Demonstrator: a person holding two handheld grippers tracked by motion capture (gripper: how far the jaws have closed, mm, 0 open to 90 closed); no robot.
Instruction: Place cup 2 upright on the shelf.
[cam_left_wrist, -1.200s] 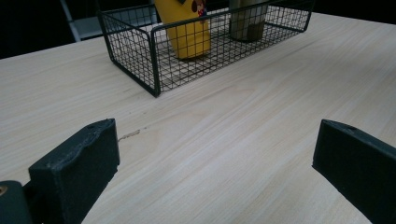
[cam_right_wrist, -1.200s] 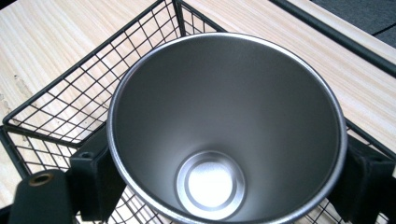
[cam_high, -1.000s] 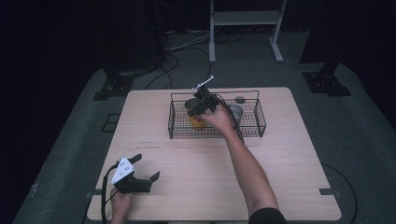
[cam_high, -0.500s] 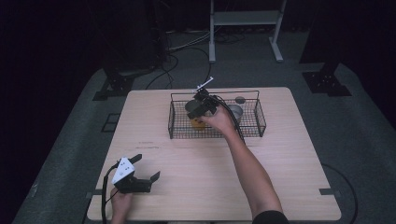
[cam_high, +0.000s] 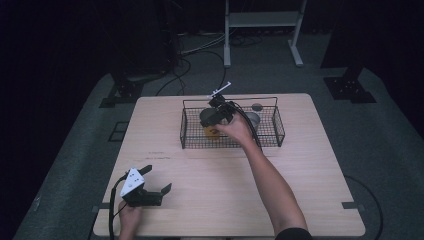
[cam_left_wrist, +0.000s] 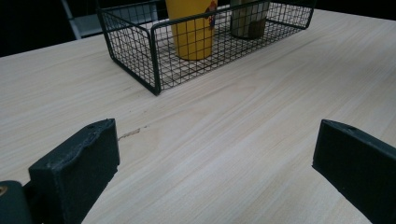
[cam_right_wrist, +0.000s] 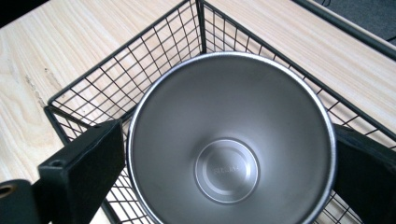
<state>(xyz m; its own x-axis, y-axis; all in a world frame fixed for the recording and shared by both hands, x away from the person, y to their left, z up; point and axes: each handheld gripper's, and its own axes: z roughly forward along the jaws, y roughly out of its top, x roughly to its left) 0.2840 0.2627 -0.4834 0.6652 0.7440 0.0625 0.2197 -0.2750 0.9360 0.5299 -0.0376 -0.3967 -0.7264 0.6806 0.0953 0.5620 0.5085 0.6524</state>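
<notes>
My right gripper has its jaws clamped either side of the yellow cup with a shiny steel inside, upright between my fingers within the black wire basket; since half a second ago it has barely shifted. My left gripper still rests spread wide on the pale wooden table, holding nothing.

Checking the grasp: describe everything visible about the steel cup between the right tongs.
The steel cup is brushed metal, round, flaring to a thin rolled rim, empty, with a stamped circular base. It sits upright, mouth to the camera, between the right tongs, whose black jaws flank its rim on both sides, over a corner of the wire basket.
</notes>
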